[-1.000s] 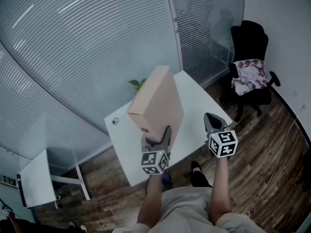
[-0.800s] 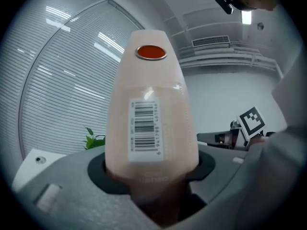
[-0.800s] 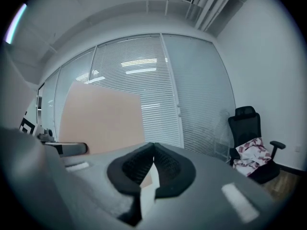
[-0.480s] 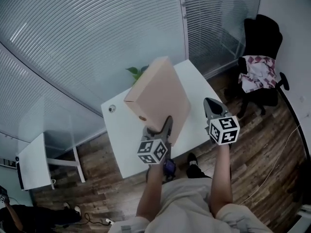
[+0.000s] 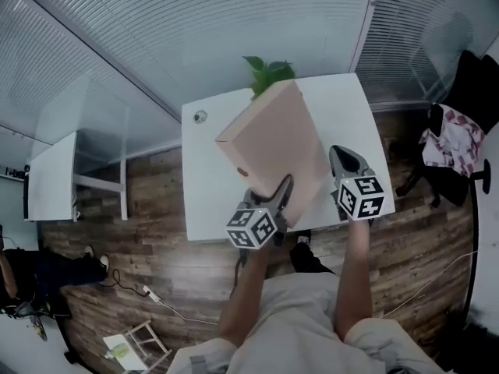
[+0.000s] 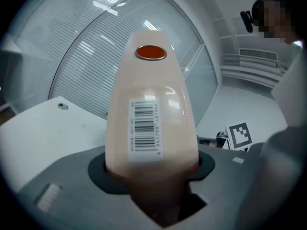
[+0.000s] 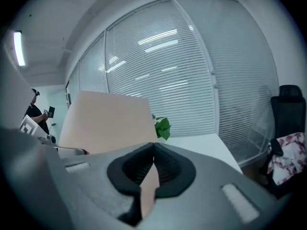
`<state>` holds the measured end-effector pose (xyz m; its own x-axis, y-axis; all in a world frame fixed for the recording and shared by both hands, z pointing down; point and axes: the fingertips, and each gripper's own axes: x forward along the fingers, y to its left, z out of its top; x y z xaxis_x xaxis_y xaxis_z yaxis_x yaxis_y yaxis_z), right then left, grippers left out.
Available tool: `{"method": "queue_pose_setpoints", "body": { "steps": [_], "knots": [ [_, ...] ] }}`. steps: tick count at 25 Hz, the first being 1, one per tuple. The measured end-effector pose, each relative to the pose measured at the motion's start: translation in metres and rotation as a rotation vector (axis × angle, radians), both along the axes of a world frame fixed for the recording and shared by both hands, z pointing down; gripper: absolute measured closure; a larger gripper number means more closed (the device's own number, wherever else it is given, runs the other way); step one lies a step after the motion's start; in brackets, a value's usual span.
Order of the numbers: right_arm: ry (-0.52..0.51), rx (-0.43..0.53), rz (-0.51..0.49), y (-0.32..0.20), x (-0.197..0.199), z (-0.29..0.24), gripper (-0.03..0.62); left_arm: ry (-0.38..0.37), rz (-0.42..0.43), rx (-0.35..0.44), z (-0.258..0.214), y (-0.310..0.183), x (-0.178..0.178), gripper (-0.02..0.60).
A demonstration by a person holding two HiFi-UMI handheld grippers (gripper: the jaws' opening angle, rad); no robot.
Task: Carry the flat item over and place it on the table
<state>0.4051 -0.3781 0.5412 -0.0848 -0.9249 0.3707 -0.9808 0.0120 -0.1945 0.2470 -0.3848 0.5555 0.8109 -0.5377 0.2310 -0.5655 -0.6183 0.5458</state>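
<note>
A flat tan cardboard box (image 5: 273, 142) stands tilted on edge above the white table (image 5: 209, 181). My left gripper (image 5: 273, 199) is shut on its near end. In the left gripper view the box (image 6: 148, 104) rises from between the jaws, showing a barcode label and an orange oval. My right gripper (image 5: 348, 166) hovers just right of the box, shut and holding nothing. In the right gripper view its jaw tips (image 7: 153, 147) meet, with the box (image 7: 105, 121) to the left and the table (image 7: 201, 145) ahead.
A green plant (image 5: 267, 72) stands at the table's far edge, behind the box. A black chair with patterned cloth (image 5: 456, 135) stands at the right. A small white desk (image 5: 51, 179) is at the left. Glass walls with blinds lie beyond, and the floor is wood.
The table has come closer and now lies right under both grippers. The box stays in the left gripper, and the right gripper keeps its place beside it.
</note>
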Motion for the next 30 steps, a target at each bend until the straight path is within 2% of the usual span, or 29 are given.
{"method": "queue_pose_setpoints", "body": {
  "steps": [5, 10, 15, 20, 22, 30],
  "knots": [
    [0.002, -0.036, -0.134, -0.039, -0.029, 0.017, 0.594, 0.215, -0.112, -0.236, 0.027, -0.014, -0.014, 0.298],
    [0.037, -0.081, -0.251, -0.067, -0.052, 0.031, 0.594, 0.332, -0.171, -0.399, 0.058, -0.022, -0.015, 0.298],
    [0.092, -0.15, -0.36, -0.087, -0.072, 0.051, 0.593, 0.344, -0.221, -0.51, 0.094, -0.031, -0.014, 0.298],
    [0.064, -0.219, -0.392, -0.097, -0.082, 0.082, 0.592, 0.455, -0.269, -0.643, 0.115, -0.034, -0.009, 0.298],
    [0.073, -0.251, -0.405, -0.096, -0.086, 0.092, 0.593, 0.476, -0.273, -0.688, 0.123, -0.031, -0.007, 0.298],
    [0.165, -0.356, -0.455, -0.092, -0.085, 0.118, 0.593, 0.476, -0.276, -0.754, 0.144, -0.03, 0.002, 0.297]
  ]
}}
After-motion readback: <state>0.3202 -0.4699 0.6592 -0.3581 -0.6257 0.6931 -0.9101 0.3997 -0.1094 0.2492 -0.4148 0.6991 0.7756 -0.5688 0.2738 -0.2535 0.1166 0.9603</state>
